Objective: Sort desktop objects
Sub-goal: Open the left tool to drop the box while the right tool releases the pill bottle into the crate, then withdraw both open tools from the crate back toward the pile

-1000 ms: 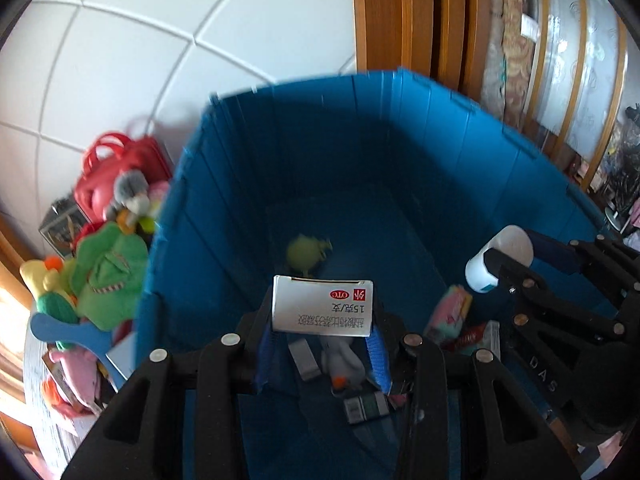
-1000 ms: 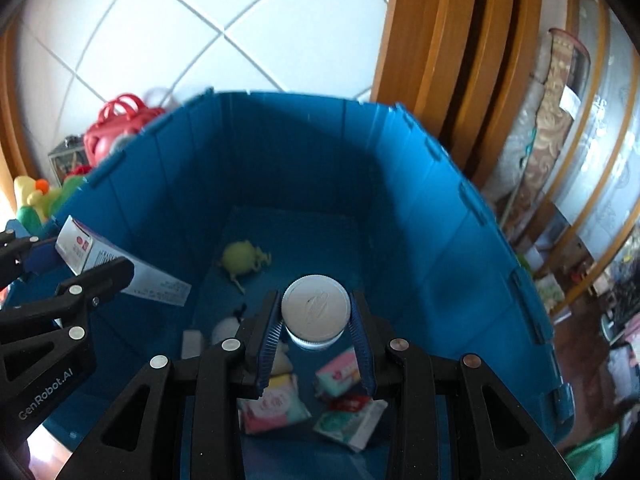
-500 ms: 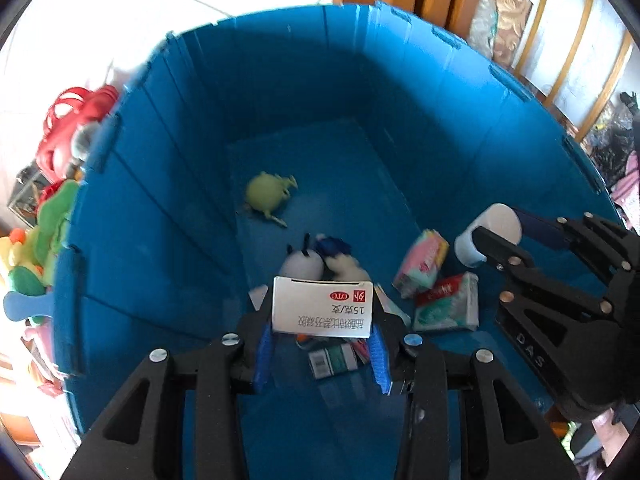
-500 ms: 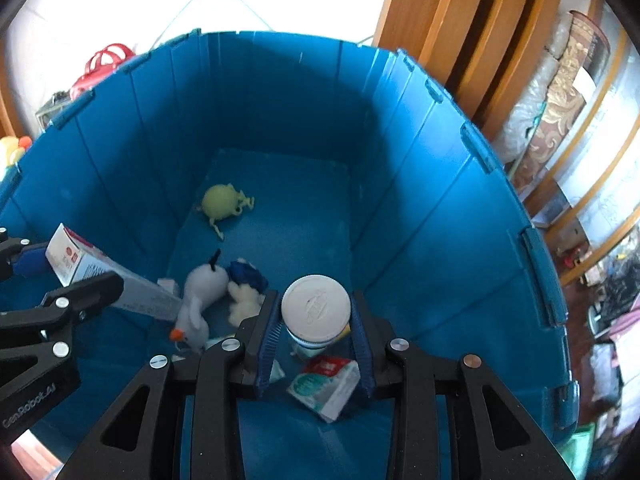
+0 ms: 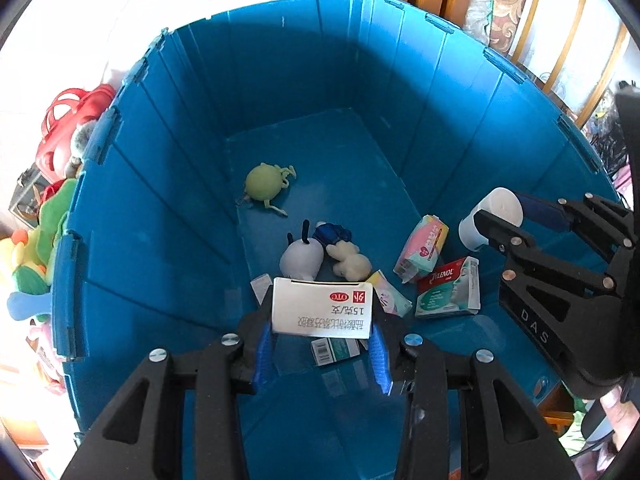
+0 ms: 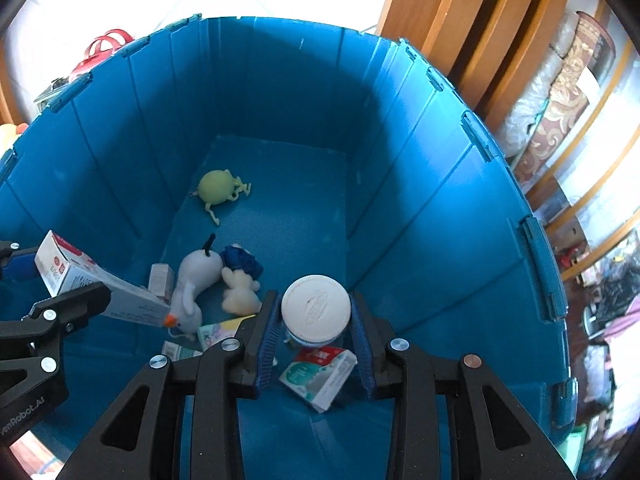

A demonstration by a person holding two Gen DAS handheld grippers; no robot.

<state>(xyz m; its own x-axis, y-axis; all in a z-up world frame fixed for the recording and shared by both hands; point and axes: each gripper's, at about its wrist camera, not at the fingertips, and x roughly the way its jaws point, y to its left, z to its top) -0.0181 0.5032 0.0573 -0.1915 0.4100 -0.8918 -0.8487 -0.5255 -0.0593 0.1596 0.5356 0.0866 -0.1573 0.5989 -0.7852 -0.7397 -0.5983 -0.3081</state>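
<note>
Over the blue bin point(image 5: 132, 208), the left hand-held gripper point(image 5: 322, 346) clamps a white medicine box point(image 5: 322, 307); beside it the right hand-held gripper point(image 6: 316, 344) grips a white-capped jar point(image 6: 316, 309), both above toys and packets.

White medicine box point(image 5: 322, 313) clamped level over blue bin point(image 5: 168, 200), white-lidded jar point(image 6: 316, 312) clamped beside it

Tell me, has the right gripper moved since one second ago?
Yes. The right gripper, holding the jar, has tipped down into the bin; more floor shows.
</note>
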